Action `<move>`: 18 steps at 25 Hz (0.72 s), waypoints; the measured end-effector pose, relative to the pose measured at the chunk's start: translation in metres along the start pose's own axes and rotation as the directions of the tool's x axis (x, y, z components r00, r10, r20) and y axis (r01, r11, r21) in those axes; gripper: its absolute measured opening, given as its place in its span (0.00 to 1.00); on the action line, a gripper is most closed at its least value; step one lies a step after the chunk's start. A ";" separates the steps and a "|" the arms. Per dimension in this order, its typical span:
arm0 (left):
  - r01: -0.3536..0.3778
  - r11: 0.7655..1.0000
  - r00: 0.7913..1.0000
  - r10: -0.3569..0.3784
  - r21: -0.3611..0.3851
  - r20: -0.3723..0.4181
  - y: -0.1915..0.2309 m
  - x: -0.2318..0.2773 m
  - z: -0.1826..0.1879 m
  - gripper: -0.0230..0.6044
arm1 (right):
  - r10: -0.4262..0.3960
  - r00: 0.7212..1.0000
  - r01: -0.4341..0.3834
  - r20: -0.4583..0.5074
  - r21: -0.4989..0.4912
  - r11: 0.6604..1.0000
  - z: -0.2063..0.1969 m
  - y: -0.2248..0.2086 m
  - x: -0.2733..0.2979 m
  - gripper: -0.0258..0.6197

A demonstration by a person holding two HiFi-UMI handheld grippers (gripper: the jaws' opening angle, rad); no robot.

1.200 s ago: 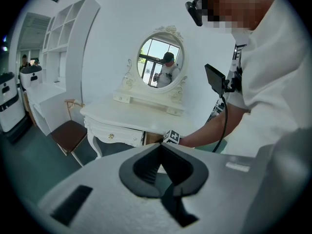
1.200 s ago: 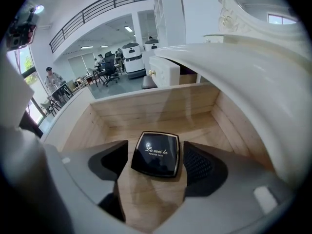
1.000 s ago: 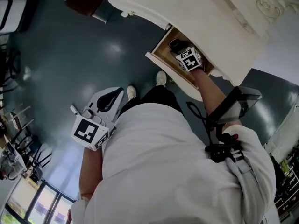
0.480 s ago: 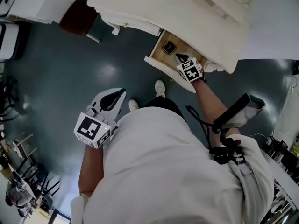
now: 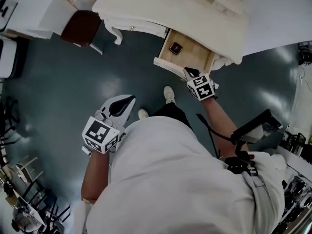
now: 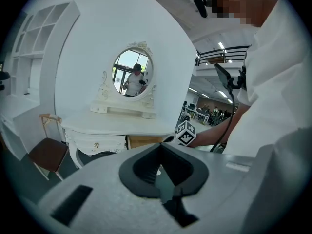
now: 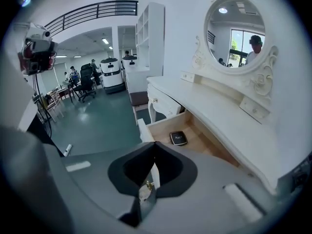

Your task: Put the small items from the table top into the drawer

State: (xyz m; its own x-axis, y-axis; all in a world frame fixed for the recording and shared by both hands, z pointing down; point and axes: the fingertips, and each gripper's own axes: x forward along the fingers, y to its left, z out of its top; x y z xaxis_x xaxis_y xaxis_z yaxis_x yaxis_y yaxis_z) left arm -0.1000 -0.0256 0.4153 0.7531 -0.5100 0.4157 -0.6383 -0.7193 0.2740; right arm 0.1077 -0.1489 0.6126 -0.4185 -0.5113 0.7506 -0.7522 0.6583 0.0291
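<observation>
Small black item [image 5: 175, 48] lies flat on the wooden bottom of the open drawer [image 5: 197, 57], toward the side edge nearest the chair [image 5: 82, 27]. My right gripper [image 5: 191, 72], down inside the drawer a second ago, now sits back over its front edge, jaws pressed together on nothing. My left gripper [image 5: 127, 100] hangs over the glossy grey-blue floor [image 5: 58, 82], jaws likewise together, empty. Pale writing on the item is too small to read. The drawer belongs to a white dressing table [image 5: 185, 9] with an oval mirror [image 7: 235, 30].
</observation>
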 end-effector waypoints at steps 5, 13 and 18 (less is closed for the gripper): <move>0.051 0.999 0.999 -0.051 0.015 0.000 -0.007 -0.020 -0.020 0.04 | -0.018 0.999 0.018 0.044 0.013 1.000 0.001 0.037 -0.033 0.04; 0.117 0.992 0.993 -0.117 0.037 0.005 -0.023 -0.046 -0.044 0.04 | 0.000 0.993 -0.004 0.117 0.034 0.999 0.007 0.123 -0.091 0.04; 0.138 0.989 0.990 -0.138 0.052 0.001 -0.033 -0.053 -0.056 0.04 | 0.032 0.989 -0.033 0.146 0.007 0.999 0.012 0.161 -0.113 0.04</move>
State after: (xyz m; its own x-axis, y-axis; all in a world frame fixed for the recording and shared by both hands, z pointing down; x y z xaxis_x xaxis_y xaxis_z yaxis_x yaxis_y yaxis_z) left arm -0.1276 0.0515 0.4324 0.8341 -0.4063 0.3731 -0.5193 -0.8064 0.2828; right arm 0.0275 0.0082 0.5241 -0.5122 -0.5651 0.6467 -0.7415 0.6710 -0.0010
